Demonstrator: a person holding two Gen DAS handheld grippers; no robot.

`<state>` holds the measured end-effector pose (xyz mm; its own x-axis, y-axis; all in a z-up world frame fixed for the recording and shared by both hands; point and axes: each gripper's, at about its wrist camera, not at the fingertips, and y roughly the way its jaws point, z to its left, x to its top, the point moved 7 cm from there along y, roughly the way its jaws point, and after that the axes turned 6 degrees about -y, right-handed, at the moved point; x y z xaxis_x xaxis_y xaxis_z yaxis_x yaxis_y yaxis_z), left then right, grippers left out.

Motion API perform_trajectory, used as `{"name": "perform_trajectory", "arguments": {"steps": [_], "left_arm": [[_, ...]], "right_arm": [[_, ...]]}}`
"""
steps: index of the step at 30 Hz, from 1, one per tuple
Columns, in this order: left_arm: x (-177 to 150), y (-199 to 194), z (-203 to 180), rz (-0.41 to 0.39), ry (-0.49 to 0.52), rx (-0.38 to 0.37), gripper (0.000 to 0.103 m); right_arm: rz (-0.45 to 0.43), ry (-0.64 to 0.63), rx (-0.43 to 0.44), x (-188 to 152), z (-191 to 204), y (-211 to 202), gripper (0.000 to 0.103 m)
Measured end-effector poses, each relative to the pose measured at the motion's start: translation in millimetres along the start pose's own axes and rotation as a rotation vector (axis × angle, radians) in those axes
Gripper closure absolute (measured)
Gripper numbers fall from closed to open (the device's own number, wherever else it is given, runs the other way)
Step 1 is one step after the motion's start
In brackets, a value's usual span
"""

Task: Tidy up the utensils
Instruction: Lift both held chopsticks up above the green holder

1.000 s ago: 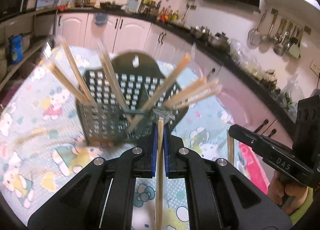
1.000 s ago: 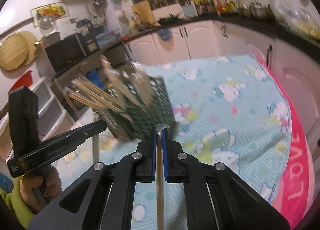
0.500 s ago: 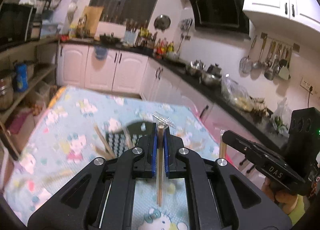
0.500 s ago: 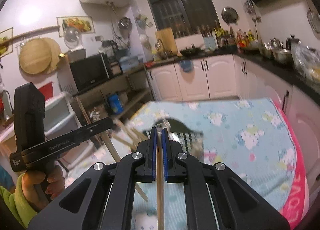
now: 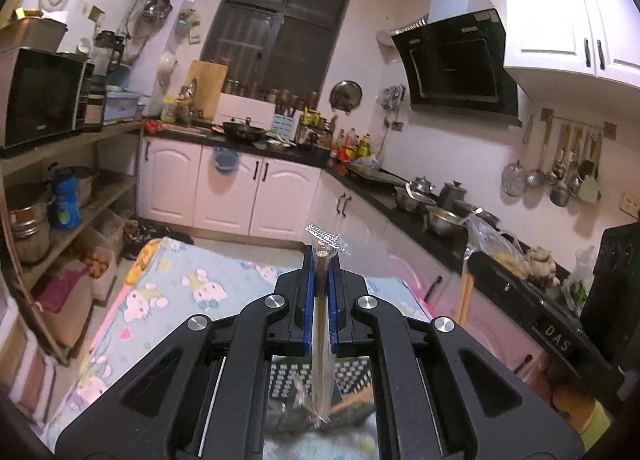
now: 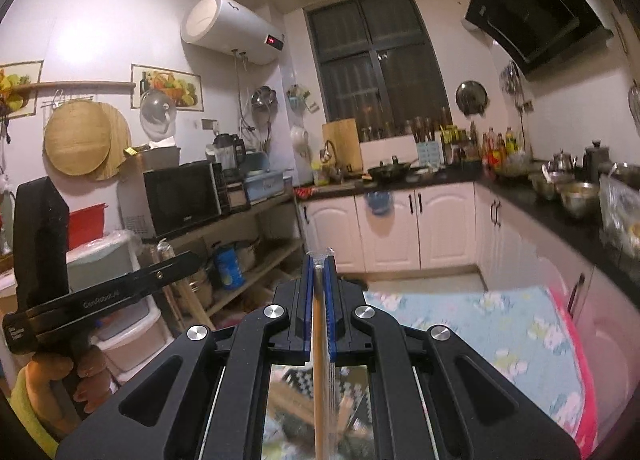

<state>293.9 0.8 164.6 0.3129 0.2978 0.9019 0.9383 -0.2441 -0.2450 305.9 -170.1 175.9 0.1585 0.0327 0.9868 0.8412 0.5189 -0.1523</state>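
Both grippers are up now — a second ago the dark perforated utensil basket [image 5: 320, 380] filled each view straight ahead, and now it sits low between the black arms, glimpsed only through the gap under the fingers, with the kitchen wall and cabinets taking over the frame. The left gripper [image 5: 321, 260] has its blue-padded jaws closed on a pale wooden chopstick in a clear plastic sleeve [image 5: 321, 340], the stick running back along the fingers and its lower end hanging blurred over the basket. The right gripper [image 6: 319, 264] matches it, jaws clamped on a second thin wooden chopstick [image 6: 319, 360], which also trails down toward the basket, where other loose wooden sticks [image 6: 296, 392] lean inside. The basket stands on the table covered in a light blue cartoon-print cloth [image 5: 192, 284], toward its near edge as far as can be told. What does the lift mean? My read is that each hand has tilted its chopstick upright above the basket, ready to drop it in tip-first — the sticks are not yet released, so this pair is still to be stowed. Motion blur hides whether either tip has entered the rim.
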Motion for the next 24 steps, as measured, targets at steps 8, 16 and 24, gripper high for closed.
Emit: {"name": "perform_trajectory", "arguments": {"steps": [8, 16, 24], "left_arm": [[2, 26, -9, -0.028, 0.006, 0.030, 0.102], [-11, 48, -17, -0.033, 0.031, 0.054, 0.102], [-37, 70, -17, -0.006, 0.059, 0.090, 0.102]], "right_arm": [[-0.047, -0.024, -0.028, 28, -23, 26, 0.097], [-0.115, -0.047, -0.001, 48, -44, 49, 0.097], [-0.127, -0.074, 0.059, 22, -56, 73, 0.097]]}}
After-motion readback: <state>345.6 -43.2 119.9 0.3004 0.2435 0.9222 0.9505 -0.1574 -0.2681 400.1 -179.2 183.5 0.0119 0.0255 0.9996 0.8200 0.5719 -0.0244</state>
